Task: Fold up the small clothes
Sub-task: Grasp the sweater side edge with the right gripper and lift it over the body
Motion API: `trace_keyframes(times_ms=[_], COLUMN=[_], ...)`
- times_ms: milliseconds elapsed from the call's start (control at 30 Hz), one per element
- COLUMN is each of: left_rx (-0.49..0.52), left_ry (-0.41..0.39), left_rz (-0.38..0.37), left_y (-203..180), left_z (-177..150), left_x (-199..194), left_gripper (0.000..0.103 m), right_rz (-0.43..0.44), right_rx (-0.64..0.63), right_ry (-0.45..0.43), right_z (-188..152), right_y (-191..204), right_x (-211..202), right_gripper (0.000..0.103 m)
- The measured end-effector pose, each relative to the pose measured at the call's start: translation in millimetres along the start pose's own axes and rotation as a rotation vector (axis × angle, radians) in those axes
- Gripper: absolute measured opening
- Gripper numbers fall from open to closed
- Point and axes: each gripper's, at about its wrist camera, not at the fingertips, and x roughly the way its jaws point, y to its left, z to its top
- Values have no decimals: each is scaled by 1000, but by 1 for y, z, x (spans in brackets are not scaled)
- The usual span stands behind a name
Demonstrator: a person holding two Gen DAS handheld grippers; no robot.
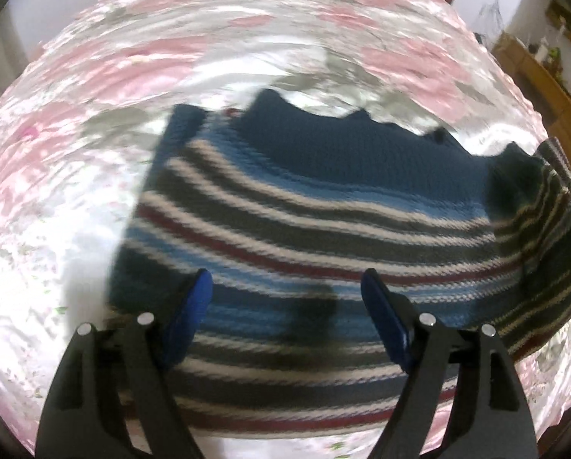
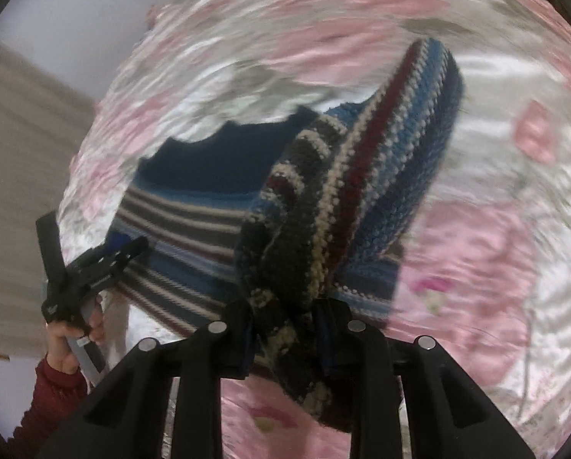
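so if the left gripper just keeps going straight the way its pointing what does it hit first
Probably the striped sweater: the open left gripper points straight at its striped body, though blur makes depth unclear.

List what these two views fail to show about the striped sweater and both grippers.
- Right wrist view: the right gripper is clamped on bunched knit; the fabric hides its fingertips.
- Left wrist view: the striped sweater has its near hem behind the open left gripper; its right sleeve runs off the frame edge.
- Both views: motion blur smears the floral bedspread print.
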Motion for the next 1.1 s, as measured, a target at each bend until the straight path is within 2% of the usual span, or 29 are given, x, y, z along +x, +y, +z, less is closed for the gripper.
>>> trace_keyframes(times_ms=[267,433,500,600,667,767,967,1100], left_rx=[-18,-16,-22,-17,-20,-30,-43,-66], left_ry=[3,5,9,11,13,21,37,33], left_rz=[-16,-12,-13,-3,-4,-11,-32,-90], left_y=[20,20,21,19,18,16,12,3], left_z=[-3,-4,-4,-4,-4,-3,-2,1], left_x=[-5,-2,-1,-1,-1,-2,-4,-10], left_gripper=[79,80,80,81,82,82,83,83], right_rz=[13,-36,-47,-38,-20,23,183,183], right_rx=[-113,-154,-150,-157,-166,-160,-64,-26], right_ry=[51,96,121,141,140,140,78,8], right_z=[4,1,-1,-2,-3,-5,-8,-11], right_y=[57,71,70,70,71,74,57,34], right_x=[40,71,80,87,85,82,44,10], right_gripper=[26,26,27,36,47,55,56,56])
